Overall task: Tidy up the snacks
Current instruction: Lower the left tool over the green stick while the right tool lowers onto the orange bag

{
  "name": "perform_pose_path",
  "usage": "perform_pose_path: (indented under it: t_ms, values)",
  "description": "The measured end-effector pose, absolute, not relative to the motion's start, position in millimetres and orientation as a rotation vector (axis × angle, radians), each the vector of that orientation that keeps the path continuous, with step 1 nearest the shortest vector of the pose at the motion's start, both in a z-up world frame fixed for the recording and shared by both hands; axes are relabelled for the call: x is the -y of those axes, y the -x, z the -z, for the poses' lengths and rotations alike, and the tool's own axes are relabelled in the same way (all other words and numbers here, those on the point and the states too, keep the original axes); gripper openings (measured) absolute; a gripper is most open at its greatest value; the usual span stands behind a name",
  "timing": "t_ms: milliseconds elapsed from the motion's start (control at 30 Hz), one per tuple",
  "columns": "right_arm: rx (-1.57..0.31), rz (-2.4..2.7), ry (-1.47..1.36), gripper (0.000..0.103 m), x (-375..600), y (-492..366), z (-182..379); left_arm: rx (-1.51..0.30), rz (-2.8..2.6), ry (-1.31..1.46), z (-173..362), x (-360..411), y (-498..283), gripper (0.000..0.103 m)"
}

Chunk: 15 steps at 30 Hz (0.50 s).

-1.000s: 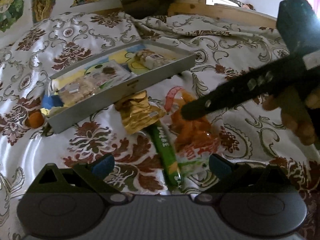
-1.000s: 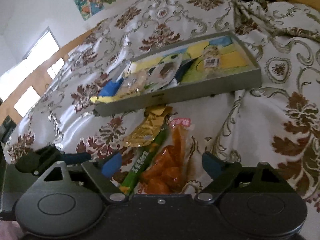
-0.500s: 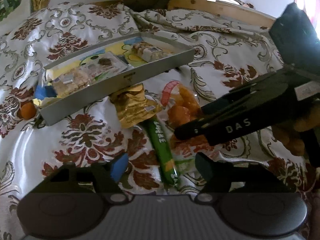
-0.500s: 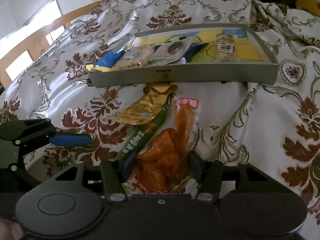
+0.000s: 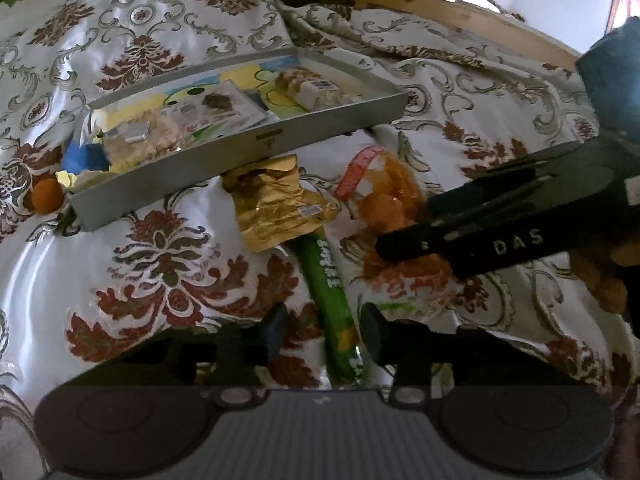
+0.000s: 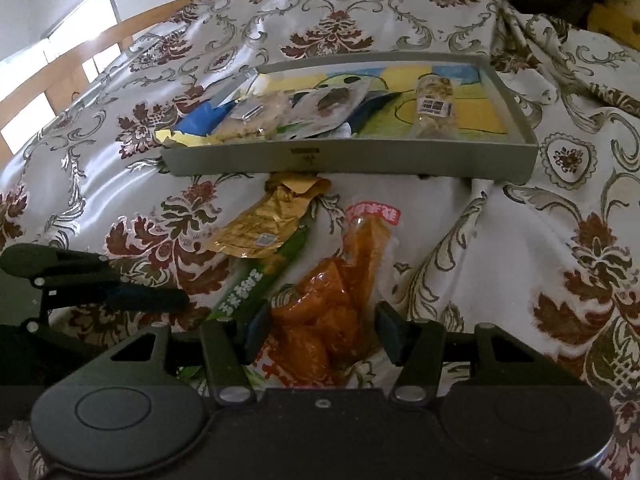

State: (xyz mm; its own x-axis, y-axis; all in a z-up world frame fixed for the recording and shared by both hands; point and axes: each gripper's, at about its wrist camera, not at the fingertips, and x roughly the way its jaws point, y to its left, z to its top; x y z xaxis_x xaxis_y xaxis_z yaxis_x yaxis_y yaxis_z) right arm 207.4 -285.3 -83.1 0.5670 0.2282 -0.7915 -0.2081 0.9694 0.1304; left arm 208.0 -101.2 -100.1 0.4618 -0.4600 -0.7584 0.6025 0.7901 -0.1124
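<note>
Two sets of tongs work low over a bed; the left tongs (image 5: 323,330) have just been closing, their dark pads now straddling the near end of a long green stick pack (image 5: 330,296), glossy and narrow, with white lettering down its side; whether the pads already press on it cannot be told from the blurred near end. The right tongs (image 6: 322,330) have just been closing too, and their blue-tipped fingers (image 6: 390,330) stand on either side of a clear orange snack bag (image 6: 340,300), lumpy with orange pieces and sealed by a flat red-and-white header; the left pad touches the crinkled film, the right pad sits just beside it, so a firm grip is not certain. Touching the green pack's far end lies a gold foil pouch (image 5: 276,208), creased and shiny, its torn top curled toward a shallow grey tray (image 6: 360,158); this tray is rectangular with low straight walls and a bright cartoon print on its floor, and it holds several flat clear packets (image 6: 320,106) and a blue wrapper (image 5: 82,156). A small orange round thing (image 5: 47,196) sits outside the tray's corner. Everything rests on a satiny white bedspread (image 6: 500,248) with rust-red and olive damask scrolls, rumpled into soft folds; a pale wooden bed frame (image 5: 460,12) edges it.
</note>
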Motion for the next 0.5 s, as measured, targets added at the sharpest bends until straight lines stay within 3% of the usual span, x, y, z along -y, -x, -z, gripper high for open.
perform_pose_path:
  t_ms: [500]
  values:
    - [-0.935, -0.241, -0.010, 0.063, 281, -210, 87, -0.927, 0.612, -0.194, 111, 115, -234, 0.049]
